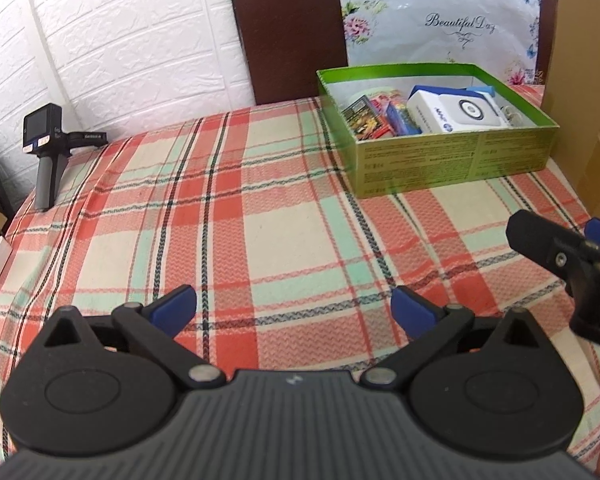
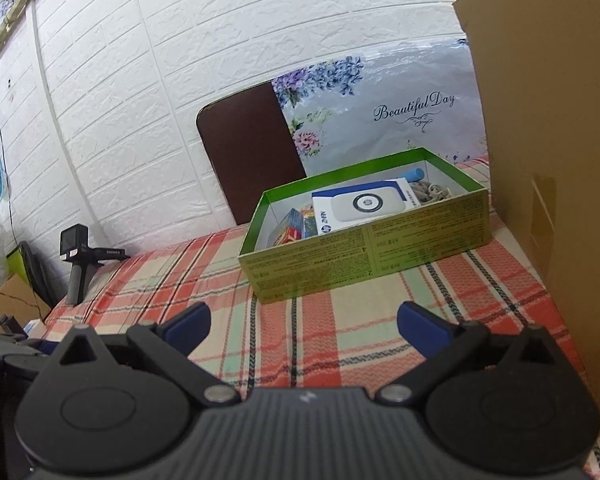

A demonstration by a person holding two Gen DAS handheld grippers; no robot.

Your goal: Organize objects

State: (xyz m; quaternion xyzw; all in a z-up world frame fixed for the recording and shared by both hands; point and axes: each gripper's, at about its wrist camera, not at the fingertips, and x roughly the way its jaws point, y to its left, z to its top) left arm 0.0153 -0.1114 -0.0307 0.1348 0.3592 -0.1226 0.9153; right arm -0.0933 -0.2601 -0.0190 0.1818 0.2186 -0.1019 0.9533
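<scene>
Both tools wide open now, nothing between the blue pads on either. Left tool (image 1: 294, 310) hangs over the red, cream and mint plaid cloth on the worktop (image 1: 236, 216), near its front edge, pads off the fabric as far as I can tell. Right tool (image 2: 304, 322) also empty, aimed at the green open cardboard box (image 2: 364, 256); it also shows at the right edge of the left wrist view. Box sits at the worktop's far right corner, beside a tall brown cardboard panel (image 2: 540, 152). Inside: white and blue gadget carton (image 2: 360, 206), colourful small packs (image 2: 294, 228) to its left. Black handheld camera on a grey grip (image 1: 46, 148) stands at the far left edge.
</scene>
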